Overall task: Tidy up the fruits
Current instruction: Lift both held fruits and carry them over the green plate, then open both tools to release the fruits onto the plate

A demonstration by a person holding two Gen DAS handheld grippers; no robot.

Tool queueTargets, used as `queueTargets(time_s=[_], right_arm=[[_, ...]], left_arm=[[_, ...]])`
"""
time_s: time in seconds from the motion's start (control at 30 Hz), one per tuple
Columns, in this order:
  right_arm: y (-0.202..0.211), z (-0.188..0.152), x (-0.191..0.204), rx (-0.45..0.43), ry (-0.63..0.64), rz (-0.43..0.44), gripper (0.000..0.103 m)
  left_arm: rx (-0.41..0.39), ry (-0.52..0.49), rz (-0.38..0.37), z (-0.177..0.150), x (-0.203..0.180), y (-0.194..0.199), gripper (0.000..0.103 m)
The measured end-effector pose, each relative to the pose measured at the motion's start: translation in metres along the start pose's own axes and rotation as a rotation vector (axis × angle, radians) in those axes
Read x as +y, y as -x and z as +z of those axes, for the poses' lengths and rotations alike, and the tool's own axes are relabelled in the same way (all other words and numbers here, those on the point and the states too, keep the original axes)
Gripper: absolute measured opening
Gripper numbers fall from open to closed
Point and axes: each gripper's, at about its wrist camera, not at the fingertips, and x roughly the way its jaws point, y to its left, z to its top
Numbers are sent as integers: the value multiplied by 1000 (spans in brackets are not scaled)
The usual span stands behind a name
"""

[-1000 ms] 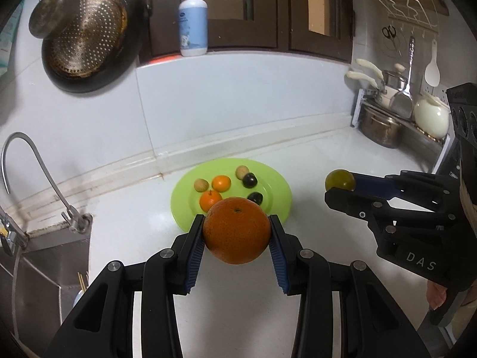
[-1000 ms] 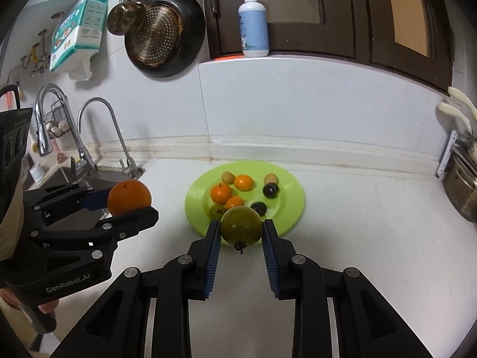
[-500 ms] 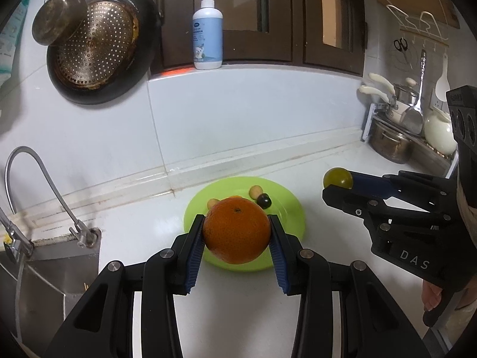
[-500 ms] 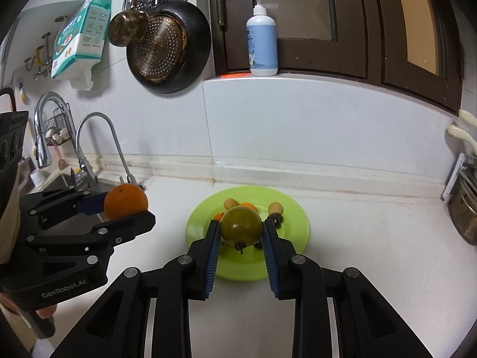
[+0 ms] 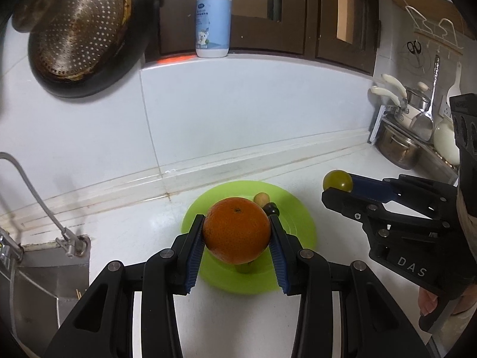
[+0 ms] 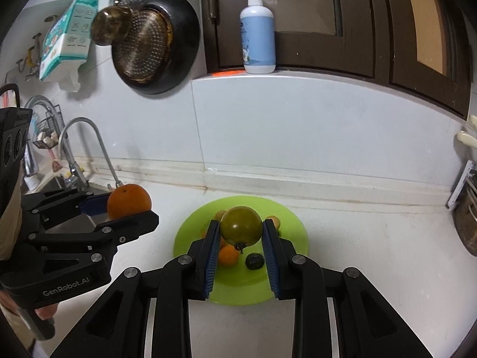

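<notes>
My left gripper (image 5: pixel 237 232) is shut on a large orange (image 5: pixel 236 229) and holds it above the near edge of a green plate (image 5: pixel 298 220); it also shows in the right wrist view (image 6: pixel 129 201). My right gripper (image 6: pixel 241 229) is shut on a green tomato (image 6: pixel 241 225), held above the same plate (image 6: pixel 292 223); the tomato also shows in the left wrist view (image 5: pixel 337 180). On the plate lie small oranges (image 6: pixel 228 255), a dark fruit (image 6: pixel 255 261) and small tan fruits (image 5: pixel 261 199); some are hidden behind the held fruits.
A sink (image 5: pixel 44 274) with a tap (image 6: pixel 80 146) lies left of the plate. A pan (image 6: pixel 155 50) hangs on the wall. A soap bottle (image 6: pixel 258 32) stands on the ledge. Pots and utensils (image 5: pixel 399 146) stand at the right. White counter (image 6: pixel 372 253) surrounds the plate.
Both grippers have risen and tilted up with their fruits still held. The plate sits lower in both views and more of it is hidden behind the fruits.
</notes>
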Motion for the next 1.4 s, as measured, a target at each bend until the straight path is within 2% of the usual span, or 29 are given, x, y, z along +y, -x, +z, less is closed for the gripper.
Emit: queueTargets(time_s=[0.53, 0.9, 1.2, 1.3, 1.4], right_arm=[[-58, 0, -29, 127, -35, -22, 29], [-96, -12, -47, 208, -62, -20, 29], [-118, -21, -47, 250, -65, -8, 29], [-121, -24, -47, 256, -67, -6, 29], [-122, -26, -49, 256, -77, -1, 29]], left_arm=[[82, -9, -44, 16, -1, -67, 41], [182, -14, -68, 6, -8, -122, 41], [237, -16, -85, -2, -8, -141, 41], [229, -20, -77, -1, -7, -139, 55], [209, -23, -41, 0, -4, -132, 61]])
